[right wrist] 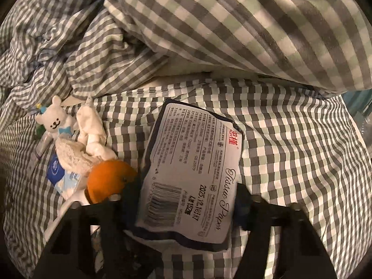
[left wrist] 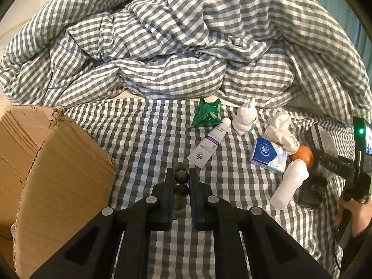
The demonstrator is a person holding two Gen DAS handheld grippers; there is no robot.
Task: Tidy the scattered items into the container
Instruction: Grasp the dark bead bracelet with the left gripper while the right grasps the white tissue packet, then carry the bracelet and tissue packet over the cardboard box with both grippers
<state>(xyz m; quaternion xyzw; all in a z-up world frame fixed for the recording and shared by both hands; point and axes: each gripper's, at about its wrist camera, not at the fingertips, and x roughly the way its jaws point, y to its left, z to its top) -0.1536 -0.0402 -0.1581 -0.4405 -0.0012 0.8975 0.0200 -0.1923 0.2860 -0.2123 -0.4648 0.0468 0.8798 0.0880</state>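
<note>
My left gripper is shut on a string of dark green beads, just right of the cardboard box. On the checked sheet lie a green wrapper, a cream tube, a white bear figure, a blue tissue pack, crumpled cloth, an orange and a white bottle. My right gripper is closed around a large tissue paper pack, with the orange, bear and cloth to its left.
A crumpled checked duvet is heaped behind the items and rises close over the right gripper. The box stands at the left edge of the bed. The right hand and its gripper show at the far right in the left wrist view.
</note>
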